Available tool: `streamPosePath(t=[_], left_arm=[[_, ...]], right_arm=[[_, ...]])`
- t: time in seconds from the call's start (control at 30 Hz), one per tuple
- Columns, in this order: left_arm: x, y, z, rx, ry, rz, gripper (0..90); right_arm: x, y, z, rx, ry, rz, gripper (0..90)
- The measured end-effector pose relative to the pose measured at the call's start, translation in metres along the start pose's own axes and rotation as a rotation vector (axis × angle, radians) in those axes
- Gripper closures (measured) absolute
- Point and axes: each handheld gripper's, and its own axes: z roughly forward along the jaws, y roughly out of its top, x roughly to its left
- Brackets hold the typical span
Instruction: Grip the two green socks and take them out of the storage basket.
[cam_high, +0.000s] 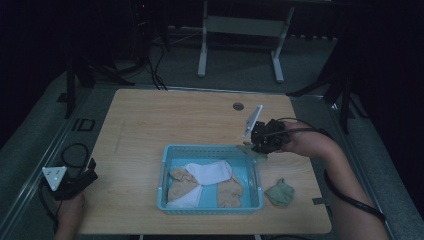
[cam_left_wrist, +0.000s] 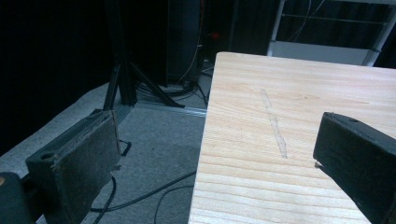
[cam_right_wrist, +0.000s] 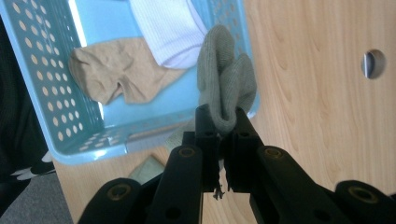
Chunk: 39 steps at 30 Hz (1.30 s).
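My right gripper (cam_high: 256, 146) (cam_right_wrist: 222, 114) is shut on a grey-green sock (cam_right_wrist: 226, 79), which hangs from the jaws over the far right corner of a blue perforated basket (cam_high: 211, 207) (cam_right_wrist: 44, 98). In the high view that held sock (cam_high: 259, 155) dangles at the basket's rim. Inside the basket lie a white sock (cam_high: 210, 171) (cam_right_wrist: 163, 28) and tan socks (cam_high: 182, 186) (cam_right_wrist: 114, 74). A second grey-green sock (cam_high: 280, 193) sits crumpled on the table right of the basket. At the table's front left edge my left gripper (cam_high: 89, 172) (cam_left_wrist: 215, 140) is open and holds nothing.
The wooden table (cam_high: 150, 125) has a round cable hole (cam_high: 238, 106) (cam_right_wrist: 373, 64) near its far edge. Stands, cables and a white table frame (cam_high: 240, 30) sit on the dark floor beyond. A tripod leg (cam_left_wrist: 122, 84) stands off the table's left side.
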Motion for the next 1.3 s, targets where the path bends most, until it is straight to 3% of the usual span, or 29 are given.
streamPosePath(t=[0.3,0.7,1.0,1.3], left_arm=[[0.000,0.000,0.000,0.000,0.002,0.001,0.7],[-0.001,0.000,0.000,0.002,0.004,0.003,0.7],[-0.001,0.000,0.000,0.001,0.002,0.003,0.7],[-0.001,0.000,0.000,0.001,0.001,0.004,0.7]], right_arm=[[-0.009,-0.032,-0.010,0.004,-0.020,0.069,85.3],[-0.020,-0.064,-0.001,0.040,-0.037,0.155,85.3],[-0.029,-0.082,0.025,0.092,-0.012,0.187,85.3],[-0.032,-0.097,0.062,0.089,0.037,0.228,85.3]])
